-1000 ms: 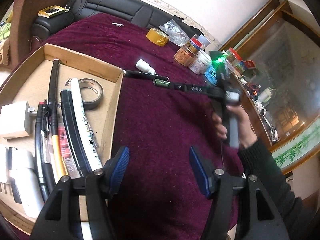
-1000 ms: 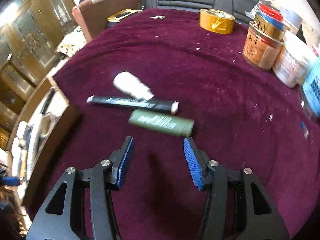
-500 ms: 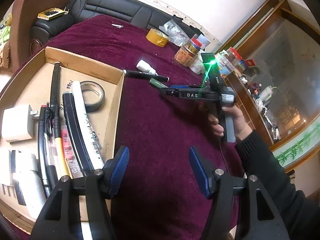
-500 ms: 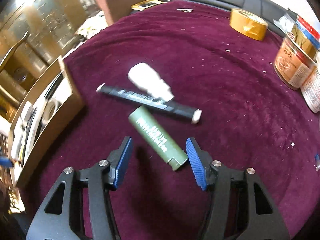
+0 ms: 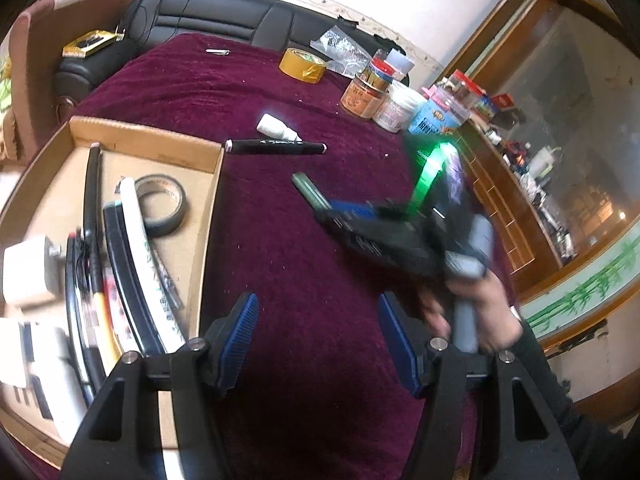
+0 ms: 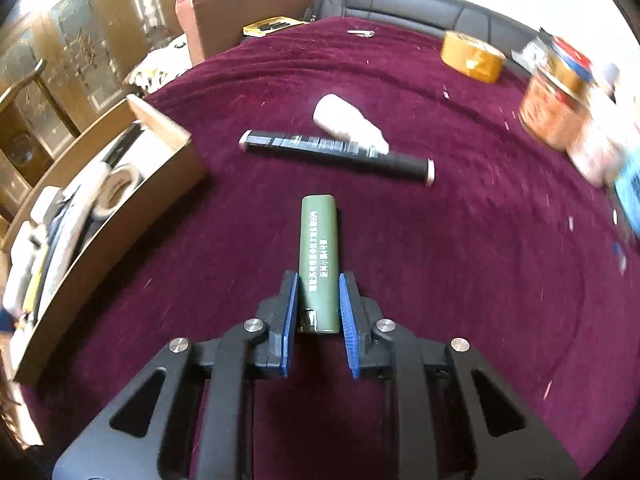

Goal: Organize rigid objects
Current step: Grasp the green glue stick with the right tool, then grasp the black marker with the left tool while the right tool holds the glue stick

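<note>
The right gripper (image 6: pixel 319 296) had just been closing, and its blue pads stood pressed on the near end of the green tube (image 6: pixel 319 256), which pointed away from the wrist over the maroon cloth (image 6: pixel 460 280). The tube lay well to the right of the cardboard box (image 6: pixel 120 216). Nearer the sofa than the tube, still outside the box, lay the black marker (image 6: pixel 336 154) with the white bottle (image 6: pixel 348 122) touching its far side. The left gripper (image 5: pixel 316 344) hung wide and empty over the cloth just beside the box's right wall.

Judgement: the step in hand was the pickup of the tube for transfer into the box. The grip sat near one end, so the free length could droop or swing; the lift should be slow and the tube kept level. The box already held a grey tape roll (image 5: pixel 162 204) and several long items, so the tube would best go in lengthwise, parallel to these.
</note>
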The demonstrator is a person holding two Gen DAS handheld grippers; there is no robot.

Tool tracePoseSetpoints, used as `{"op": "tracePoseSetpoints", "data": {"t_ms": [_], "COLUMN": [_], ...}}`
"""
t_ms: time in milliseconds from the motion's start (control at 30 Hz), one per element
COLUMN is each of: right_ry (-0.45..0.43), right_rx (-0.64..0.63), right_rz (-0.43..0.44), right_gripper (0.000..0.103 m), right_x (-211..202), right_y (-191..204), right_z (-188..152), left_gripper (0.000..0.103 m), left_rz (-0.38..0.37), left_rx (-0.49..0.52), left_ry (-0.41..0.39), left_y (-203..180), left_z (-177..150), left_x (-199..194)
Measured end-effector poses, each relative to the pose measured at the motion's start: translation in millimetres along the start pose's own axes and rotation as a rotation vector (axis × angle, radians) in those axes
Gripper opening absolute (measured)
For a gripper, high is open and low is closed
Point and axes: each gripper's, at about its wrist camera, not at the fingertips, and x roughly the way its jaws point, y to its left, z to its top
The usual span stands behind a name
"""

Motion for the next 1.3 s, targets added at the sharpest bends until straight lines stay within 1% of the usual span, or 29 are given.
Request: {"op": "tracePoseSetpoints", "data": {"t_ms": [100, 133, 167, 233, 300, 367, 467, 533, 600, 733, 767, 833, 867, 900, 967, 1033, 1067, 1100, 1167, 1200, 1233, 1300], "right_ry": [-0.024, -0.059, -0.082, -0.098, -0.117, -0.127, -0.126, -0.117, -0.109, -0.114, -0.114, -0.115, -0.114, -0.112, -0.11, -0.109, -0.109, -0.108, -0.108, -0.108, -0.107, -0.108], "right_rx": [0.088, 0.139, 0.19, 0.239, 0.24, 0.274, 0.278, 0.281, 0.303, 0.335, 0.348, 0.359, 0.358, 0.358, 0.359, 0.363, 0.365, 0.366, 0.368, 0.368, 0.37, 0.378], "right_rz": [-0.013, -0.013, 0.024, 0.058, 0.063, 0.075, 0.066, 0.059, 0.057, -0.001, 0.005, 0.018, 0.018, 0.018, 0.019, 0.023, 0.025, 0.026, 0.025, 0.025, 0.027, 0.037], "right_gripper": [0.02, 0.02, 0.02, 0.02, 0.02, 0.021, 0.021, 0.02, 0.02, 0.02, 0.02, 0.02, 0.02, 0.02, 0.02, 0.02, 0.02, 0.02, 0.02, 0.02, 0.02, 0.02], "right_x": [-15, -21, -26, -30, -29, -25, -24, -25, -28, -32, -31, -32, -32, -32, -31, -31, -31, -30, -30, -30, -30, -30], "right_y": [-17, -28, -36, -43, -43, -47, -45, -44, -48, -58, -61, -63, -64, -64, -64, -65, -66, -66, -66, -66, -66, -67], "right_z": [-25, -37, -46, -55, -58, -54, -51, -51, -51, -53, -53, -54, -54, -53, -53, -53, -53, -53, -53, -53, -54, -54], "left_gripper": [0.062, 0.062, 0.062, 0.062, 0.062, 0.062, 0.062, 0.062, 0.062, 0.062, 0.062, 0.062, 0.062, 0.062, 0.062, 0.062, 0.062, 0.062, 0.061, 0.055, 0.053, 0.053], "left_rz": [0.043, 0.055, 0.064, 0.093, 0.108, 0.123, 0.176, 0.196, 0.204, 0.278, 0.295, 0.29, 0.29, 0.3, 0.32, 0.302, 0.297, 0.292, 0.258, 0.248, 0.246, 0.238], "left_rx": [0.06, 0.079, 0.107, 0.152, 0.189, 0.229, 0.281, 0.292, 0.299, 0.333, 0.347, 0.334, 0.342, 0.37, 0.389, 0.377, 0.385, 0.396, 0.372, 0.373, 0.386, 0.419], "left_ry": [0.009, 0.015, 0.024, 0.038, 0.055, 0.072, 0.093, 0.098, 0.119, 0.129, 0.135, 0.16, 0.164, 0.168, 0.213, 0.27, 0.251, 0.256, 0.273, 0.28, 0.288, 0.299], "left_y": [-11, -14, -19, -24, -29, -34, -36, -34, -30, -25, -23, -16, -15, -13, -7, -1, -1, -3, -4, -7, -10, -18], "left_z": [13, 19, 26, 40, 55, 68, 91, 103, 114, 134, 139, 147, 150, 152, 152, 147, 144, 141, 137, 133, 129, 122], "left_x": [7, 11, 17, 30, 43, 57, 82, 95, 112, 144, 153, 163, 166, 172, 186, 197, 195, 194, 190, 187, 186, 185]}}
